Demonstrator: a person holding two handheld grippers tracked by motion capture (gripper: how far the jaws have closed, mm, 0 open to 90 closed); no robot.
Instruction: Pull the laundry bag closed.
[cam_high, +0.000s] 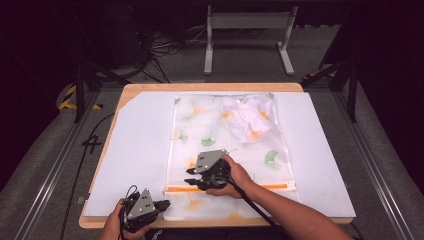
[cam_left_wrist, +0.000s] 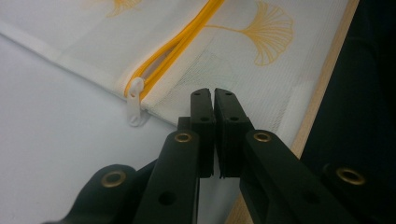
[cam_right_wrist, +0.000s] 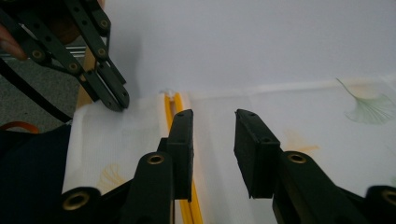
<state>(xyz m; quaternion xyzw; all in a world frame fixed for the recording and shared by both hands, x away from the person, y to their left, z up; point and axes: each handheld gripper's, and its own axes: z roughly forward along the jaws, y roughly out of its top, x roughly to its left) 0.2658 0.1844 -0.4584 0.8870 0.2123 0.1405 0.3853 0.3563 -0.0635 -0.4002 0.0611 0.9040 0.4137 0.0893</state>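
A white mesh bag (cam_high: 210, 130) printed with ginkgo leaves lies flat on the white sheet, with a crumpled white garment (cam_high: 250, 117) inside its far right corner. Its orange zipper (cam_high: 265, 186) runs across the near end. My left gripper (cam_high: 166, 204) is shut, its tips (cam_left_wrist: 215, 91) resting at the bag's near left corner beside the white zipper pull (cam_left_wrist: 135, 100); I cannot tell whether any mesh is pinched. My right gripper (cam_high: 191, 176) hovers open over the zipper (cam_right_wrist: 170, 105), jaws (cam_right_wrist: 212, 116) apart with nothing gripped. The left gripper (cam_right_wrist: 116, 100) also appears in the right gripper view.
The white sheet (cam_high: 140, 150) covers a wooden table whose edge (cam_left_wrist: 322, 88) runs just right of the bag's corner. A white metal stand (cam_high: 247, 22) and cables lie on the floor beyond. Dark frame posts flank the table.
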